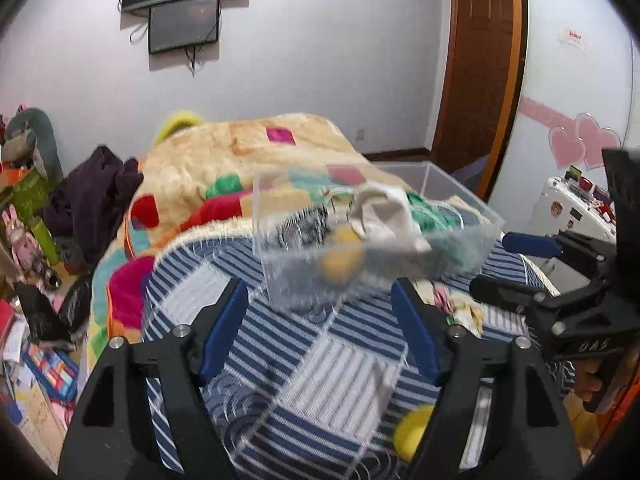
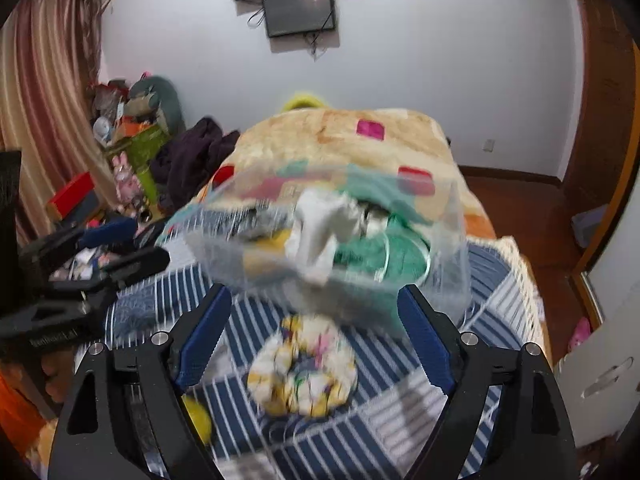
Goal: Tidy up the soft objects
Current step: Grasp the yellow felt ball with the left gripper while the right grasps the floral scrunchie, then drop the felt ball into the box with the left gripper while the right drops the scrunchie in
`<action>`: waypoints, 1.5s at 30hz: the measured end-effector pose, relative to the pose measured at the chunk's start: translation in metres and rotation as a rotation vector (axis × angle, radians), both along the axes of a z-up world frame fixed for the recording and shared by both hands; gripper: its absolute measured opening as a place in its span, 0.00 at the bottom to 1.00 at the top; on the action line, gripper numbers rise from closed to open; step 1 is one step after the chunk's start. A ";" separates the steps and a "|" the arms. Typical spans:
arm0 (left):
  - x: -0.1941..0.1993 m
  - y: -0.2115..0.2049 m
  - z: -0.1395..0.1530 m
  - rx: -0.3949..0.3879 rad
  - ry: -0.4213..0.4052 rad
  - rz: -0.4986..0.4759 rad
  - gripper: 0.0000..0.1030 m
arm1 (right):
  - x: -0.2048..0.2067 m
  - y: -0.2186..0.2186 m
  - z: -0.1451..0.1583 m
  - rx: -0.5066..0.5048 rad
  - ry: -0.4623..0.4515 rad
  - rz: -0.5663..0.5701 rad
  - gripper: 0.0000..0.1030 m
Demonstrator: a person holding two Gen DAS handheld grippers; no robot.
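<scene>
Left wrist view: left gripper [image 1: 318,320] at lower centre, jaws wide apart, holding nothing.
Bin: clear plastic bin [image 1: 460,224] at frame centre already holds a white cloth [image 1: 384,208], green fabric [image 1: 432,210] and other blurred soft items.
Left out: yellow ball [image 1: 414,430] at lower right on the striped bedspread [image 1: 304,364].
Right wrist view: right gripper [image 2: 312,334] spread open, empty.
Still loose: floral scrunchie [image 2: 304,372] at lower centre, in front of the bin; judged mostly done.
</scene>
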State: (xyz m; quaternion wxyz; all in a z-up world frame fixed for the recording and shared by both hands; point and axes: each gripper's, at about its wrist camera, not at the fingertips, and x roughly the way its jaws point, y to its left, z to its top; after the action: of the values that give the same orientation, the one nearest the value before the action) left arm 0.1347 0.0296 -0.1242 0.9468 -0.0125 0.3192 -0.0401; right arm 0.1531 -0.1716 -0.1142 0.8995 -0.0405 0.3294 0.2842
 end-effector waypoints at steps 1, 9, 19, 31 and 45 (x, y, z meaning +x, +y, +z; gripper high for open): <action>-0.002 -0.001 -0.003 -0.008 0.014 0.001 0.73 | -0.002 -0.001 -0.004 -0.008 0.004 0.002 0.81; -0.021 -0.016 -0.025 -0.059 0.083 -0.028 0.74 | -0.005 0.006 -0.046 -0.069 0.113 0.042 0.80; -0.029 -0.032 -0.045 -0.131 0.148 -0.046 0.74 | -0.003 0.027 -0.065 -0.147 0.131 0.057 0.36; -0.045 -0.048 -0.070 -0.134 0.194 -0.100 0.68 | -0.027 -0.014 -0.047 -0.018 0.112 0.007 0.15; -0.051 -0.053 -0.041 -0.115 0.087 -0.143 0.44 | -0.041 -0.023 -0.020 0.048 0.016 -0.036 0.15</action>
State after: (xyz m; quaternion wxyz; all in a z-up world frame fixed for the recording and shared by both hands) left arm 0.0841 -0.0237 -0.1652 0.9244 -0.0455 0.3572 -0.1254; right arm 0.1117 -0.1950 -0.1340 0.9025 -0.0108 0.3305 0.2760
